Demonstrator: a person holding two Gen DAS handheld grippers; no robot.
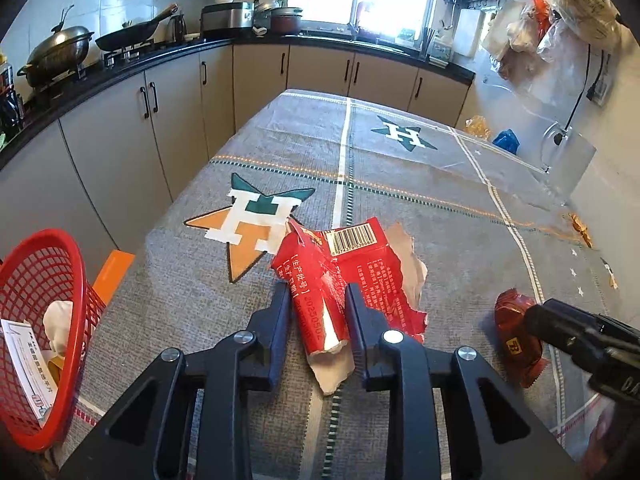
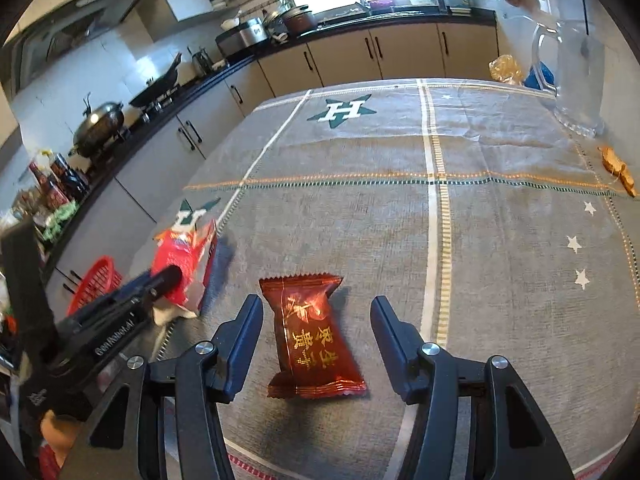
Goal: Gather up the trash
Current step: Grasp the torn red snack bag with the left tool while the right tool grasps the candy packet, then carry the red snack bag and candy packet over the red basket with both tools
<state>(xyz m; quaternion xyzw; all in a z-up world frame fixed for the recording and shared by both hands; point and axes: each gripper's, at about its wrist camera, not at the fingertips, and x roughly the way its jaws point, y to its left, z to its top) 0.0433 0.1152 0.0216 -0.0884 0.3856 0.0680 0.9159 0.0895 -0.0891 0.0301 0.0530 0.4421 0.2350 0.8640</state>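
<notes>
Two pieces of trash lie on the grey checked tablecloth (image 1: 400, 184) with its star-and-H emblems. Nearest the red mesh basket (image 1: 42, 280), which sits at the table's left edge with paper and a wad of tissue already inside, is a torn red snack box (image 1: 344, 264) showing a barcode and a silver lining. The left gripper (image 1: 316, 304) has its fingers (image 1: 280, 312) pressed on either side of the box's rolled, tube-like end, so it grips the carton. Further from the basket, to the box's right, lies a dark red candy wrapper (image 2: 312, 336) with gold characters, flat on the cloth. The right gripper (image 2: 316, 320) straddles this wrapper with its jaws spread wide, both fingers (image 2: 244, 332) clear of the packet. Well beyond the basket, at the table's far right edge, stand a clear glass pitcher (image 2: 572, 76) and small orange scraps (image 2: 618, 170). Woks and pots line the black counter (image 1: 132, 64) behind the basket.
</notes>
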